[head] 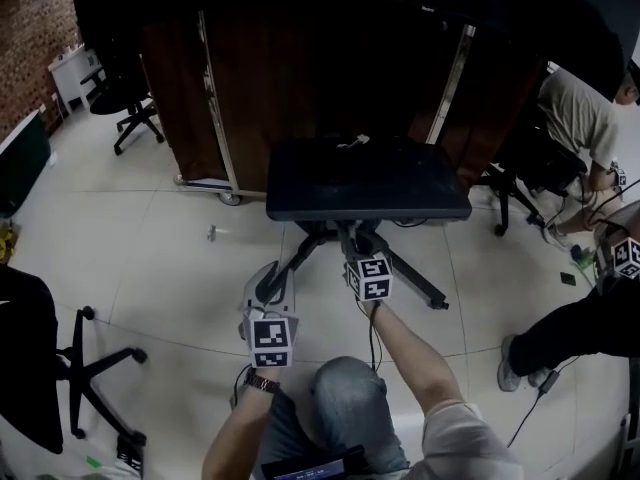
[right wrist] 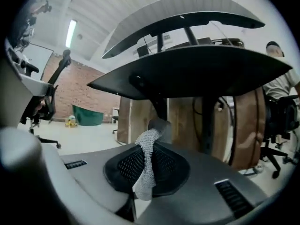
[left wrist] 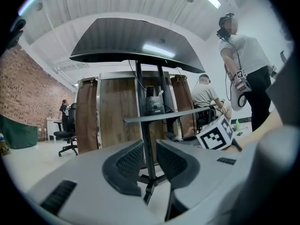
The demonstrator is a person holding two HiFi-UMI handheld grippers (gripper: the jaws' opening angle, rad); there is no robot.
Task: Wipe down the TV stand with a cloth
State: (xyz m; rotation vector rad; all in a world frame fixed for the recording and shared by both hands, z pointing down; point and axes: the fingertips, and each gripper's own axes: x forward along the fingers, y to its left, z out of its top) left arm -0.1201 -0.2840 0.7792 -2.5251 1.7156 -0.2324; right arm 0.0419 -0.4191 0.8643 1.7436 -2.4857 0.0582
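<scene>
The right tool point(right wrist: 148, 154) is pinching a pale, mesh-textured cloth point(right wrist: 144, 177) between its pressed-together pads; the cloth is standing up out of the jaws and bending toward the dark post of the TV stand point(right wrist: 197, 71), though whether it is touching the post is unclear; this tool is pointing upward from beneath the stand's lower shelf, with the wider top arching above that. The left tool point(left wrist: 150, 149) is holding its jaws slightly spread with nothing between them, the stand's post showing through the narrow gap; it is hanging lower and to the left of the right tool, just beside the stand's splayed feet. In the head view the stand is sitting on the white tiled floor point(head: 160, 258) directly ahead of the person, its dark top point(head: 368, 178) covering the tip of the right tool. Behind it a wooden cabinet point(head: 290, 78) is standing; an office chair point(head: 125, 98) is sitting far left, and another person point(head: 580, 118) is sitting at the right.
</scene>
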